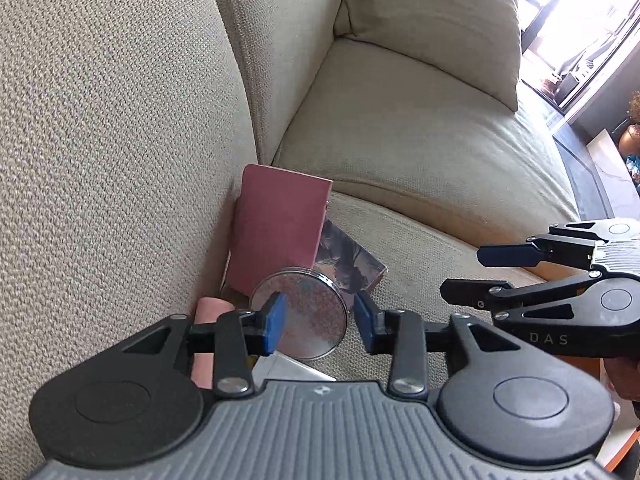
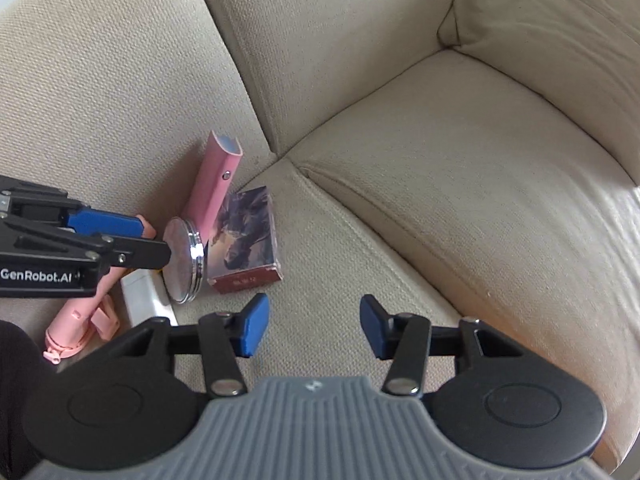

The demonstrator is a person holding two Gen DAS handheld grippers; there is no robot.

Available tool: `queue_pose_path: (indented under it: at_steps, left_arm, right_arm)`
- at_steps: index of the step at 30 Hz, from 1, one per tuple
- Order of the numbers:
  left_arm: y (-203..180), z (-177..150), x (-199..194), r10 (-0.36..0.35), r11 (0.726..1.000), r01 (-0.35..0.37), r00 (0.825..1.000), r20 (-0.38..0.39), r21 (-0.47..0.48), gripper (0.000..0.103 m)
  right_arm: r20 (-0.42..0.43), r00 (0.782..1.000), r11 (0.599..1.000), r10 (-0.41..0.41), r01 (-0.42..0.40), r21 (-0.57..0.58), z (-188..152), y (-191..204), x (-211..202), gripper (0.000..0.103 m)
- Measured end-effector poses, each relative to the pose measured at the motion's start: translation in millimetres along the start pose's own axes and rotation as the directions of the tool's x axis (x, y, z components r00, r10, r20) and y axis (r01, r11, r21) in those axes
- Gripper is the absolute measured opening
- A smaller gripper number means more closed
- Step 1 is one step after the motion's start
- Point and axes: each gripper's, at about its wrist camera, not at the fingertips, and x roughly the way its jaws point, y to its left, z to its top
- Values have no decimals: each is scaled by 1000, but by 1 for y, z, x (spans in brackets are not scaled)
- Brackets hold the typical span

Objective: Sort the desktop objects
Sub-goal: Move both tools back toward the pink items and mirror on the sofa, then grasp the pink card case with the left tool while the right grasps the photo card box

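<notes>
A round silver compact mirror [image 1: 301, 314] stands on edge on the beige sofa, propped against a pink case [image 1: 280, 228]. My left gripper [image 1: 318, 322] is open with its blue pads on either side of the mirror, apart from it. In the right wrist view the mirror [image 2: 185, 258] shows edge-on, with the left gripper [image 2: 154, 242] reaching to it from the left. A printed card box [image 2: 246, 238] lies flat beside it. My right gripper [image 2: 314, 328] is open and empty over the seat cushion; it also shows in the left wrist view [image 1: 460, 276].
A pink case [image 2: 212, 186] leans against the sofa arm. A white block [image 2: 146, 298] and a pink plastic tool [image 2: 80, 328] lie low left by the arm. The sofa seat [image 2: 460, 200] and back cushion [image 2: 560, 40] spread to the right.
</notes>
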Motion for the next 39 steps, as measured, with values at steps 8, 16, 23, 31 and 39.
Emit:
queue_pose_path:
  at_steps: [8, 16, 23, 31, 39]
  left_arm:
    - [-16, 20, 22, 104, 991, -108, 993, 58, 78, 59]
    - [-17, 34, 55, 166, 983, -170, 984, 57, 70, 59]
    - [-21, 39, 72, 203, 975, -207, 978, 57, 79, 54]
    - [3, 34, 41, 143, 989, -144, 986, 87, 9, 25]
    - [12, 5, 23, 56, 998, -52, 994, 97, -46, 21]
  right_arm:
    - [-34, 999, 1000, -22, 22, -5, 10, -3, 17, 53]
    - [-46, 999, 1000, 4, -4, -4, 13, 0, 29, 53]
    - [-49, 998, 999, 33, -33, 9, 16, 5, 38, 53]
    - [-59, 990, 989, 126, -121, 86, 32, 4, 64, 54]
    - [-91, 973, 972, 210, -198, 123, 44, 24, 100, 64]
